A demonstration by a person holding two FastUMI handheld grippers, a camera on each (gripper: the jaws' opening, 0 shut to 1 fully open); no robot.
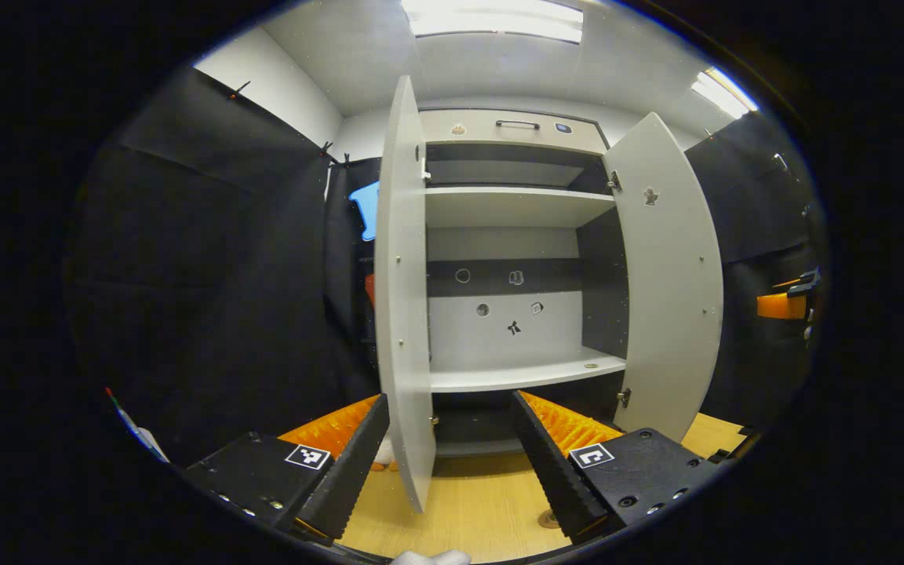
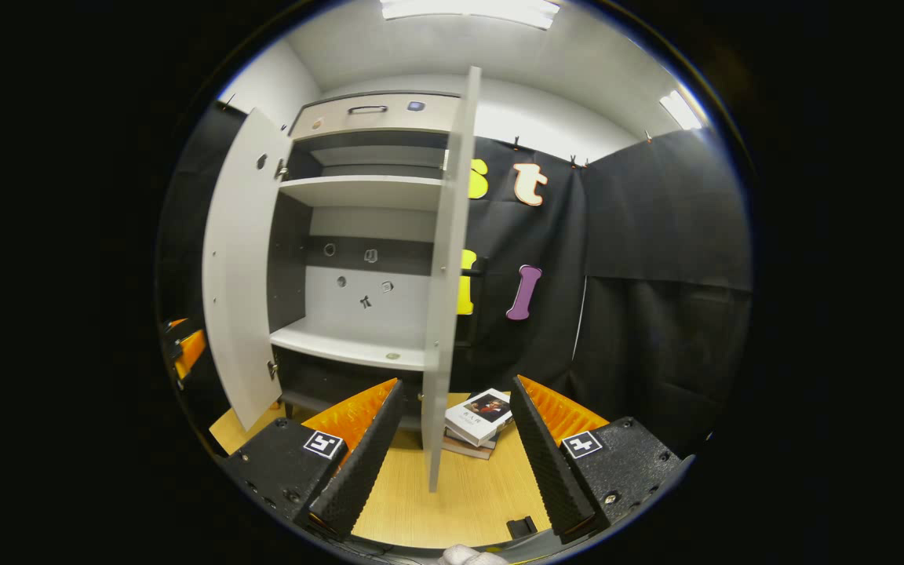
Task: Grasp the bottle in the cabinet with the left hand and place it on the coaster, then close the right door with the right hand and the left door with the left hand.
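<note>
The grey cabinet (image 1: 511,208) stands with both doors swung out. In the left gripper view the left door (image 1: 403,298) is edge-on and rises between my left gripper's (image 1: 449,404) fingers, which are wide open and not touching it. The right door (image 1: 664,275) hangs open to the right. The lower shelf (image 1: 499,378) holds only a small flat disc (image 1: 591,365). A small round brownish disc (image 1: 548,518), perhaps the coaster, lies on the table, half hidden by a finger. In the right gripper view the right door (image 2: 444,275) is edge-on between my open right gripper's (image 2: 457,384) fingers.
A stack of books (image 2: 479,420) lies on the wooden table (image 2: 468,494) right of the cabinet. A small black object (image 2: 521,526) sits near the table's front. Something small, white and orange (image 1: 383,455), peeks out low behind the left door. Black cloth walls close in on both sides.
</note>
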